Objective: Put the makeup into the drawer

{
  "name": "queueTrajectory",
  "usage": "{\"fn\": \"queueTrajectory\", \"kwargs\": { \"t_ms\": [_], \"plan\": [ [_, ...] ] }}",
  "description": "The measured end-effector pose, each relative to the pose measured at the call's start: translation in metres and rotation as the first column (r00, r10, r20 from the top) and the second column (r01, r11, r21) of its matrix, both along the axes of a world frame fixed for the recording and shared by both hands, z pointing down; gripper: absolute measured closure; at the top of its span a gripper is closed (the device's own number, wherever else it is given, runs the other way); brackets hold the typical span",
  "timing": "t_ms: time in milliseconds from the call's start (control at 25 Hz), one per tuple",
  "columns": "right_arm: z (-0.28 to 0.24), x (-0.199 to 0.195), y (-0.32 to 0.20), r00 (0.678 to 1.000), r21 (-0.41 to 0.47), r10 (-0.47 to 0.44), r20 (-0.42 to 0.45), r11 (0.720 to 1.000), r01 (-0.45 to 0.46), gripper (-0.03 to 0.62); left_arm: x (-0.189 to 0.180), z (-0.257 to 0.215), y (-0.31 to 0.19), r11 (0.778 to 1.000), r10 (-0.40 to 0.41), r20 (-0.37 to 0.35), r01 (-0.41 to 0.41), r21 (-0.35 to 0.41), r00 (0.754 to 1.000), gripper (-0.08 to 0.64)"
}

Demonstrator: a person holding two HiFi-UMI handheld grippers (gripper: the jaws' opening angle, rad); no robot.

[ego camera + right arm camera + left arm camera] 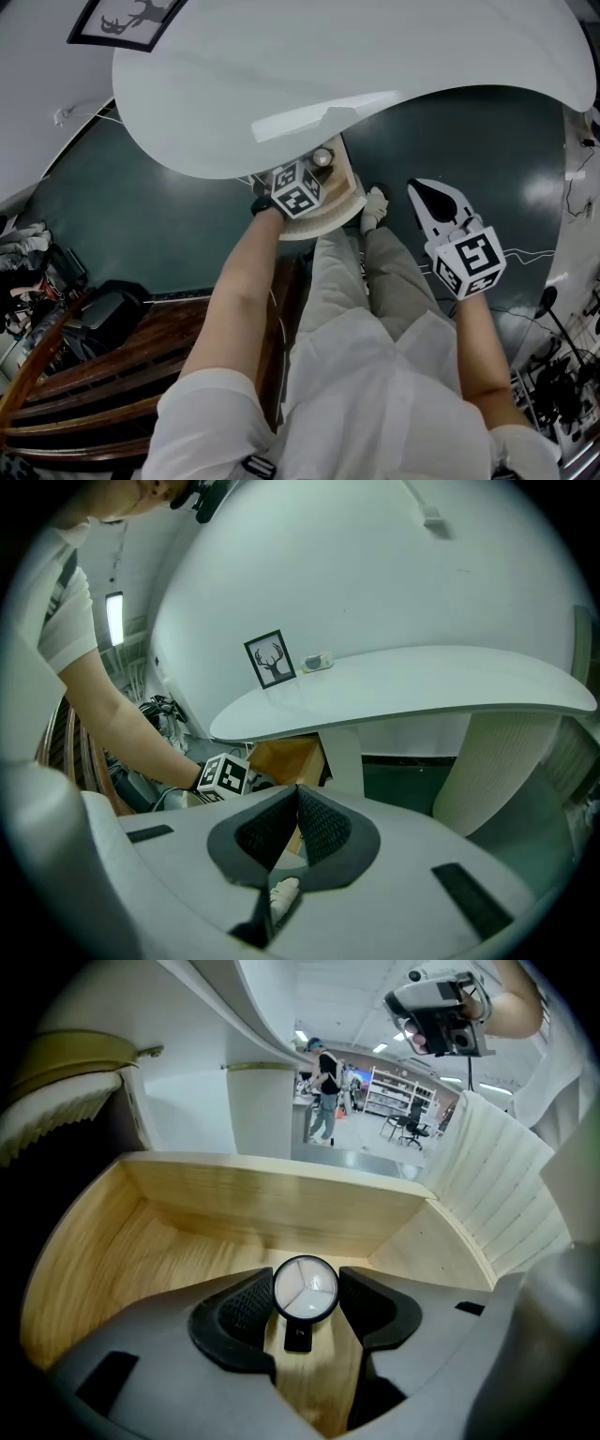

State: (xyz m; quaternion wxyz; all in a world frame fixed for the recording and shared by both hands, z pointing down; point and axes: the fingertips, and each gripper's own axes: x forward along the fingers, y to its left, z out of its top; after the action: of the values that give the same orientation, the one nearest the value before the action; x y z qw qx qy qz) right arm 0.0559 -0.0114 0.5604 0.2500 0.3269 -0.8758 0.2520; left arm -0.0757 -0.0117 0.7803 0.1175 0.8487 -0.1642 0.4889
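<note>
— Now, position check: where is the makeup?
— It's a round compact with a black rim and pale lid (305,1284), clamped between the fingers of the left gripper (306,1299), one pad on each side of the rim. The lid faces back along the gripper. It's a disc, so there is no long axis to line up.
— And the drawer?
— The open light-wood drawer (272,1211) is pulled out from under the white round desk (375,56). Its floor lies straight beyond the compact, with walls to the left, right and back. The head view shows the gripper angled down into it. Whether the compact touches the floor, I cannot tell.
— Coming move?
— Judgement only: lower the compact onto the drawer floor, then part the fingers. Nothing lies in the way.
— Right side?
— The right gripper (297,803) has its fingers together and holds nothing. A pale shoe (281,890) shows through the gap beneath them. The gripper hangs over the dark green floor (141,216), well apart from the drawer, so the left is clearly nearer.
— Any writing?
— No brand is legible. The small black tab (298,1337) under the compact carries a mark too small to read. The marker cubes (473,261) show square patterns only. A framed deer silhouette (270,659) on the desk has no text.
</note>
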Motion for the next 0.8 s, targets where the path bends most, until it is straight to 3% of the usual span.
{"fn": "queueTrajectory", "kwargs": {
  "t_ms": [240, 360, 800],
  "plan": [
    [-0.002, -0.005, -0.001, 1.0, 0.004, -0.009, 0.003, 1.0, 0.009, 0.583, 0.004, 0.0, 0.002, 1.0, -0.002, 0.007, 0.002, -0.017, 1.0, 0.328],
    [-0.002, -0.005, -0.001, 1.0, 0.002, -0.01, 0.001, 1.0, 0.01, 0.583, 0.003, 0.0, 0.003, 0.999, -0.011, 0.01, 0.011, -0.036, 1.0, 0.285],
    [-0.01, -0.009, -0.003, 1.0, 0.008, -0.012, 0.013, 1.0, 0.012, 0.583, 0.002, -0.019, 0.001, 0.998, -0.03, -0.017, 0.03, -0.047, 0.999, 0.285]
  ]
}}
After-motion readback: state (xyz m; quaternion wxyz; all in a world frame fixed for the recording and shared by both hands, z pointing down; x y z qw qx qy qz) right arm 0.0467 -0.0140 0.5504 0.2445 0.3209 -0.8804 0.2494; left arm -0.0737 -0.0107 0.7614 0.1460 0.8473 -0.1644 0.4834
